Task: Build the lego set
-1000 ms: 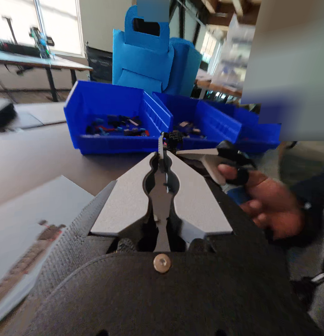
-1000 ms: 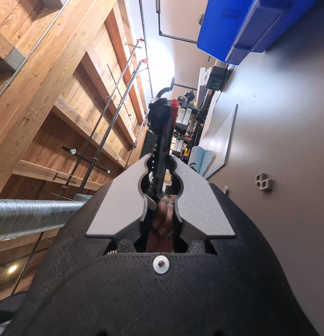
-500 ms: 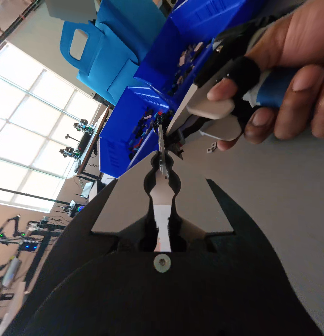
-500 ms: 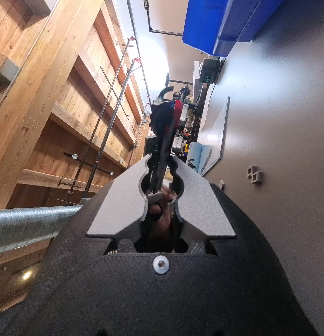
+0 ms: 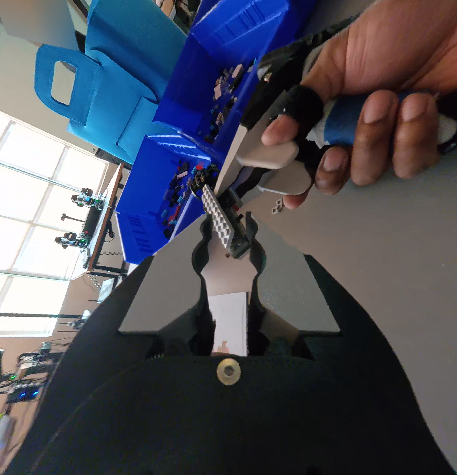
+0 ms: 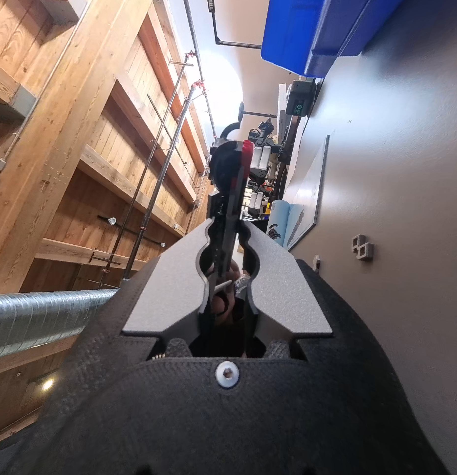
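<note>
A lego assembly, a grey studded plate [image 5: 217, 218] on dark parts, is in the air between both grippers. In the left wrist view my left gripper [image 5: 228, 217] has its jaws apart around the plate's near end. My right gripper [image 5: 223, 191], held by a hand [image 5: 376, 77], clamps the far end from the upper right. In the right wrist view the right gripper [image 6: 226, 222] is shut on the assembly [image 6: 228, 167], which shows black parts, a curved arch and a red piece on top. Both views are rolled sideways.
Blue bins [image 5: 155, 195] with several loose lego pieces stand at the back of the grey table [image 5: 376, 257]; one also shows in the right wrist view [image 6: 325, 33]. A light blue foam piece [image 5: 114, 84] is behind them. A small grey lego piece [image 6: 362, 248] and a white board [image 6: 309, 195] lie on the table. The grippers' ends are close to 5 cm from one another.
My left gripper's jaws have opened from being shut on the grey plate. The plate has turned so that its studs show. The right gripper keeps its hold.
</note>
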`<act>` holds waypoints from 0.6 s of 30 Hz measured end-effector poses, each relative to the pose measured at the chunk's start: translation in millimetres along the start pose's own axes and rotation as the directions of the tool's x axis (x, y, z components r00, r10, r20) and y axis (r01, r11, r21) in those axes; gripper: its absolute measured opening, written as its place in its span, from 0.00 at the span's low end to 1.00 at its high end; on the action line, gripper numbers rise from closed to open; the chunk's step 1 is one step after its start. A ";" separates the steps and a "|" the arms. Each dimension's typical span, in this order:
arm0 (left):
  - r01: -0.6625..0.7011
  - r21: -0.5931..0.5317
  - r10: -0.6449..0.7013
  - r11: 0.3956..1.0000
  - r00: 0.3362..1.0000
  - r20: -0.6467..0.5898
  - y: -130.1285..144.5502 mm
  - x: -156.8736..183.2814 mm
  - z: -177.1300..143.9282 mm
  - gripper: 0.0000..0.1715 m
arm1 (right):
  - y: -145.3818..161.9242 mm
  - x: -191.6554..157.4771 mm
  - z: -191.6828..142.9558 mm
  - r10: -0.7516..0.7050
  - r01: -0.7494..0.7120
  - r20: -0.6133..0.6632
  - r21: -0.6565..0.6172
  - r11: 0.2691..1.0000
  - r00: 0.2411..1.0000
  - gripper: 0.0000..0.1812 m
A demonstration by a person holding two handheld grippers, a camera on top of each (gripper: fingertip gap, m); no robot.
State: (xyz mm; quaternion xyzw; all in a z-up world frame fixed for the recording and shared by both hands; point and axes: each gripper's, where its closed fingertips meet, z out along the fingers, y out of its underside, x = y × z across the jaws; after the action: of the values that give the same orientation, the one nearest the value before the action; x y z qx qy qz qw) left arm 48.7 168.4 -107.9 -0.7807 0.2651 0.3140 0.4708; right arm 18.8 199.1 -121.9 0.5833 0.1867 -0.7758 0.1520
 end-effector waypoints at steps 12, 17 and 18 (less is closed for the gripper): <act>0.979 0.041 -0.879 0.201 0.198 -0.433 -5.6 -32.9 -14.7 0.32 | 5.5 -1.1 3.6 0.017 -0.016 0.016 -0.054 0.998 1.000 0.10; 0.939 -0.245 -0.751 -0.243 -0.342 -0.565 6.0 -24.3 -11.2 0.33 | 14.6 -2.5 8.1 0.031 -0.027 0.030 -0.124 0.992 0.999 0.10; 0.925 -0.281 -0.747 -0.254 -0.372 -0.551 9.0 -18.0 -6.8 0.33 | 16.1 -2.9 8.7 0.029 -0.024 0.033 -0.134 0.991 0.999 0.10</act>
State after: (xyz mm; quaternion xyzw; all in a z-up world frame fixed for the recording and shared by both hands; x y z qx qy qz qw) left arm 32.1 160.6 -97.2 -0.6436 -0.2792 -0.4627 0.5419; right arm 19.6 180.9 -118.8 0.5607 0.2279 -0.7693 0.2044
